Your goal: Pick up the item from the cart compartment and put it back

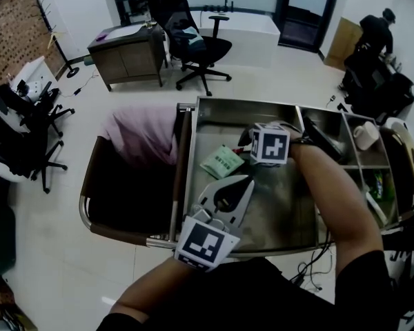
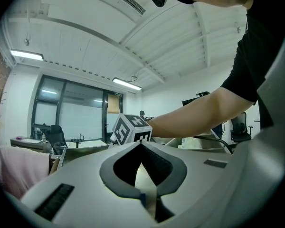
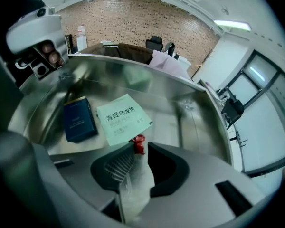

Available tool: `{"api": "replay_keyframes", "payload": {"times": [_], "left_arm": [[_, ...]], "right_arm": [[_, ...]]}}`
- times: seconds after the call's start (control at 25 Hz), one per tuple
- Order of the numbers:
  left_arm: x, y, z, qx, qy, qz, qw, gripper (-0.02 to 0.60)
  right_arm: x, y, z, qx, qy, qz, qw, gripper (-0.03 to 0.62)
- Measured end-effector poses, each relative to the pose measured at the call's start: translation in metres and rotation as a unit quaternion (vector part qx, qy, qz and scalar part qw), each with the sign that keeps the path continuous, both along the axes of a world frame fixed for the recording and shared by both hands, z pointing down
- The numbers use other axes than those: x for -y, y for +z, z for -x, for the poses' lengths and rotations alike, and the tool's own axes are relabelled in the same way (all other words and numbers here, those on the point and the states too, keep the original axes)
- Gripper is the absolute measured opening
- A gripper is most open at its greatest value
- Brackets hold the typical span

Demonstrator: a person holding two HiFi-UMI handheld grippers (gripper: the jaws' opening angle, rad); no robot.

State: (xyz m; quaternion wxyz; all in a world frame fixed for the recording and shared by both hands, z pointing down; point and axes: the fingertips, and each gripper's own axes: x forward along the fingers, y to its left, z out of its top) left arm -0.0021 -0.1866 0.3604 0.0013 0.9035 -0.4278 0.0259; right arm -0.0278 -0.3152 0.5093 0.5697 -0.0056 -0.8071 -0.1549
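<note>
My right gripper (image 3: 135, 146) points steeply down into the cart's steel compartment (image 1: 276, 205). It is shut on a white plastic-wrapped item (image 3: 135, 175) with a red tip, which stands between its jaws. On the compartment floor below lie a light green tea packet (image 3: 123, 119) and a dark blue box (image 3: 80, 119). The head view shows the same green packet (image 1: 222, 161) left of the right gripper's marker cube (image 1: 270, 145). My left gripper (image 1: 248, 181) hangs level over the near part of the compartment, its tips (image 2: 141, 144) together and holding nothing.
A pink cloth (image 1: 141, 133) fills the dark bag on the cart's left end. Small side compartments on the right hold a white cup (image 1: 364, 135) and other items. An office chair (image 1: 193, 43), a cabinet (image 1: 127, 54) and a person (image 1: 376, 33) stand beyond the cart.
</note>
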Motion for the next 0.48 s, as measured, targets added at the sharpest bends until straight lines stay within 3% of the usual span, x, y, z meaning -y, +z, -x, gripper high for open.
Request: {"api": "replay_keyframes", "payload": {"times": [0.12,0.48], "left_arm": [[-0.0001,-0.0001,-0.0008,-0.001,0.0,0.002,1.0,0.0],[0.0016,0.0028,0.0016,-0.002,-0.002,0.002,1.0,0.0]], "right_arm": [[-0.0056,0.0053,-0.0019,-0.012,-0.003,0.024,1.0,0.115],[-0.0068,0.0104,-0.0008,-0.021,0.001,0.019,1.0,0.086]]}}
